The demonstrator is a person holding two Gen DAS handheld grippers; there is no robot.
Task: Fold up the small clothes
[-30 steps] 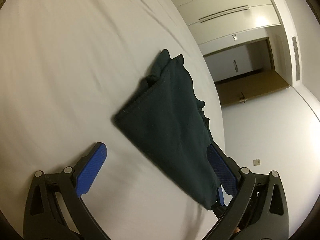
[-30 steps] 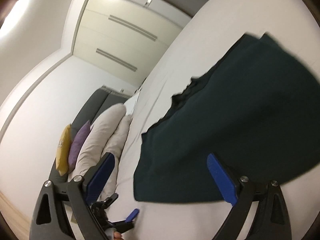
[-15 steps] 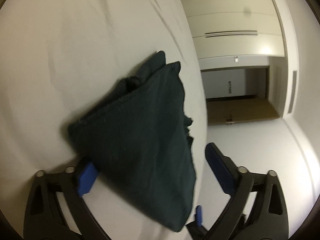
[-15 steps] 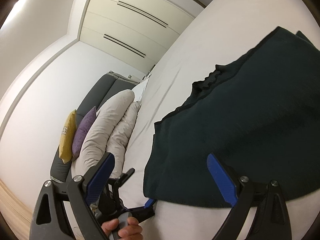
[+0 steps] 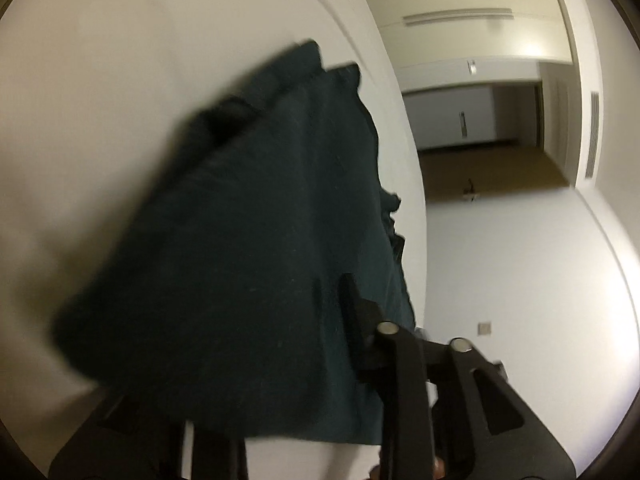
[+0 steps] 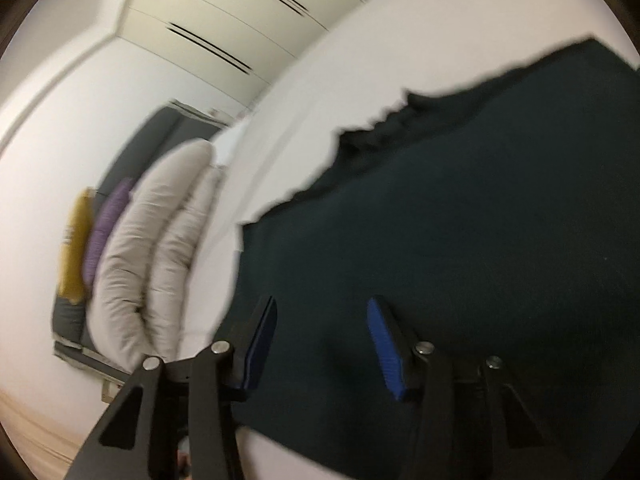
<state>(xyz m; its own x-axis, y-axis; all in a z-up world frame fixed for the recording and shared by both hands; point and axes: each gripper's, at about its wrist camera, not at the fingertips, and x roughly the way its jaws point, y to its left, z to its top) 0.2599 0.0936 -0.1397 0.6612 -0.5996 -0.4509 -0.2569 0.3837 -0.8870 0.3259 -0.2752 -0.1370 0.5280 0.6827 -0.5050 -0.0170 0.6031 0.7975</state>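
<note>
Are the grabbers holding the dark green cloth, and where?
Can't tell. The dark green cloth covers the left gripper; the right gripper straddles its near edge, blue pads apart.

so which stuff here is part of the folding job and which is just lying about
Job:
- dark green garment
- left gripper, cloth draped over it
- right gripper, fingers apart over the cloth
- bed

Lying about:
- white pillows
- purple cushion
- yellow cushion
- wardrobe
</note>
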